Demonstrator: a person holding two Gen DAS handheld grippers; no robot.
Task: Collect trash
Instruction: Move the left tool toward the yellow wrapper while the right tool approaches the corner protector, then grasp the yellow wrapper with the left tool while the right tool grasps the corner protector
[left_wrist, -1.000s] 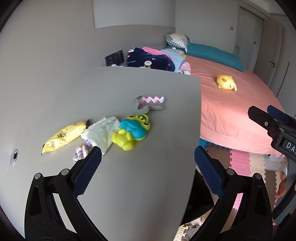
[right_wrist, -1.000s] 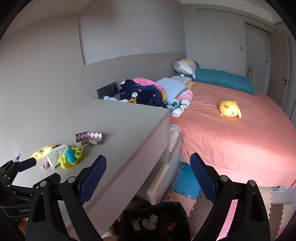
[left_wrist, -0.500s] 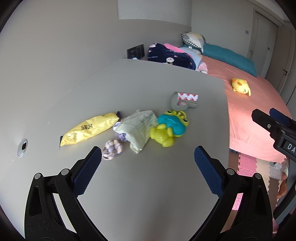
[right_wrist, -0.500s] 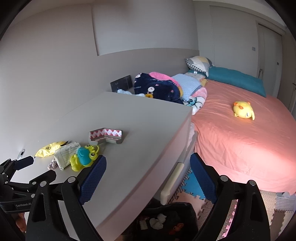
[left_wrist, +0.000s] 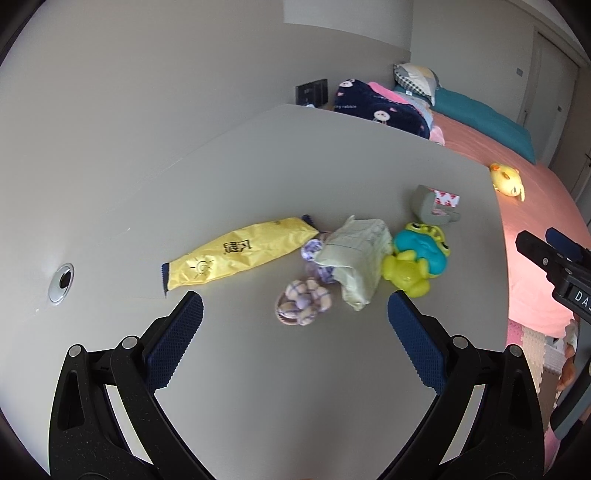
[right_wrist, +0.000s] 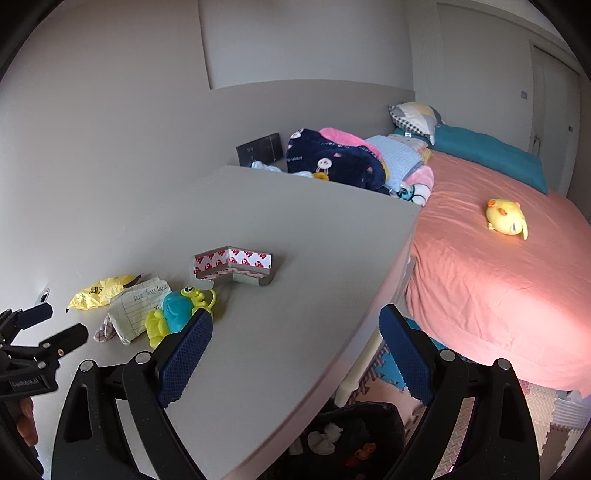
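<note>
Two wide-open, empty claws over a grey desk strewn with trash and toys.

Ahead of the left gripper (left_wrist: 294, 310): yellow wrapper (left_wrist: 240, 257), crumpled paper (left_wrist: 356, 260), purple wad (left_wrist: 303, 307), frog toy (left_wrist: 419, 254). Below the right gripper (right_wrist: 295, 334), a black trash bin (right_wrist: 373, 415) on the floor holds white scraps (right_wrist: 325, 439) and something orange.

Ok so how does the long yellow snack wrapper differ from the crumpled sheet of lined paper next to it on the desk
The long yellow snack wrapper is glossy, narrow and lies nearly flat; the crumpled sheet of lined paper is matte, pale, and bunched into a thick wad. The wrapper has dark ends and print, the paper ruled lines. Both lie loose on the grey desk, untouched.
</note>
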